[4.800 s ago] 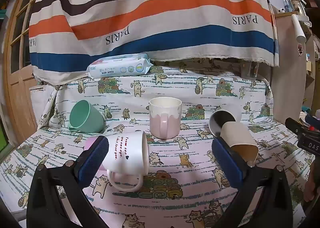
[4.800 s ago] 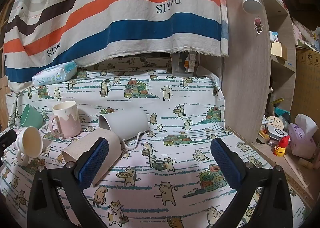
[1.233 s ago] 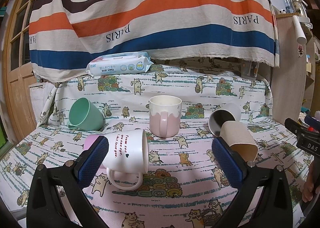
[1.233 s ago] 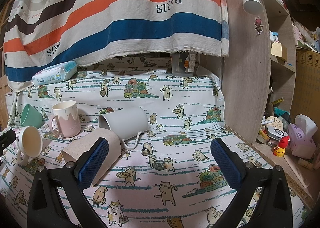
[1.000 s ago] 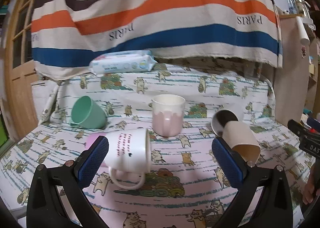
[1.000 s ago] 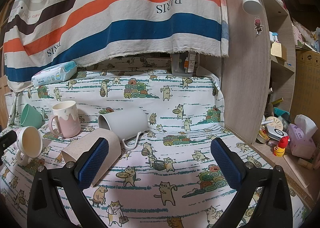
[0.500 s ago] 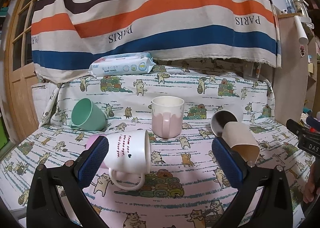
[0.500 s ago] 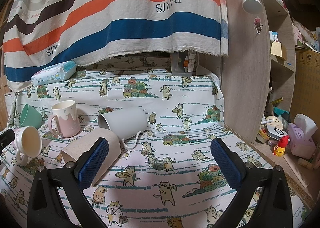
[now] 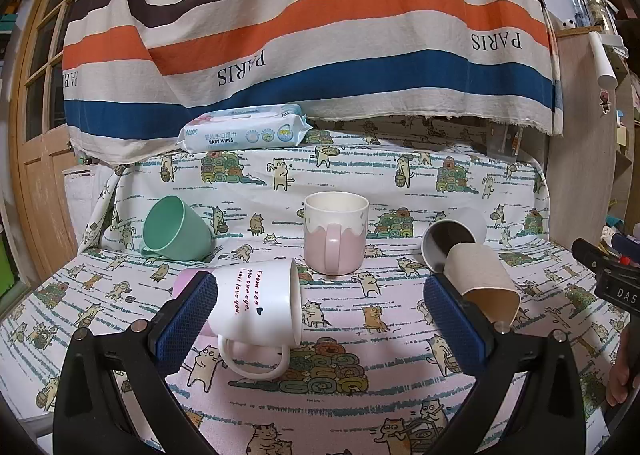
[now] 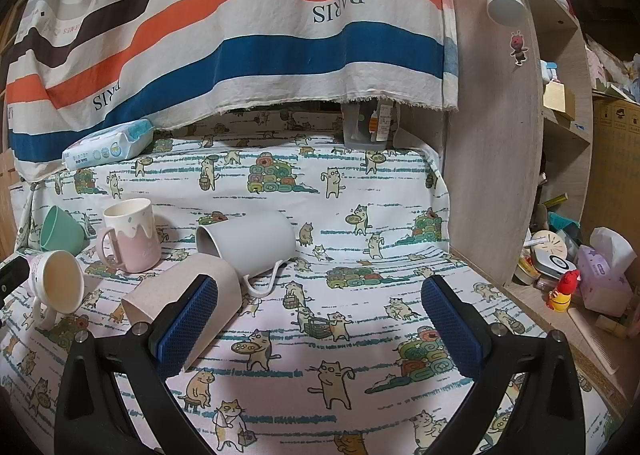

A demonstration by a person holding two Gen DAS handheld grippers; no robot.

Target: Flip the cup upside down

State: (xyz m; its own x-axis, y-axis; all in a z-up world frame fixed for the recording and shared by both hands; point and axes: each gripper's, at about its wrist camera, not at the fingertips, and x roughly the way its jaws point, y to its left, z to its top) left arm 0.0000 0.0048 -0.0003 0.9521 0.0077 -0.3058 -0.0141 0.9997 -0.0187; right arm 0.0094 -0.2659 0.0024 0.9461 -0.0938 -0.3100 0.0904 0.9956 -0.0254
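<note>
The white mug (image 9: pixel 256 303) lay on its side on the bench (image 9: pixel 360 395), just ahead of the left hand-held gripper (image 9: pixel 320 319), which gaped wide and empty. Ceramic, probably: stiff, slick, breakable; best pinched across the body.

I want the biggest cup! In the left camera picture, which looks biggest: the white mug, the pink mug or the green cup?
1. white mug, looks largest, but it lies nearest the camera.
2. pink mug and green cup look too alike to rank.
</note>
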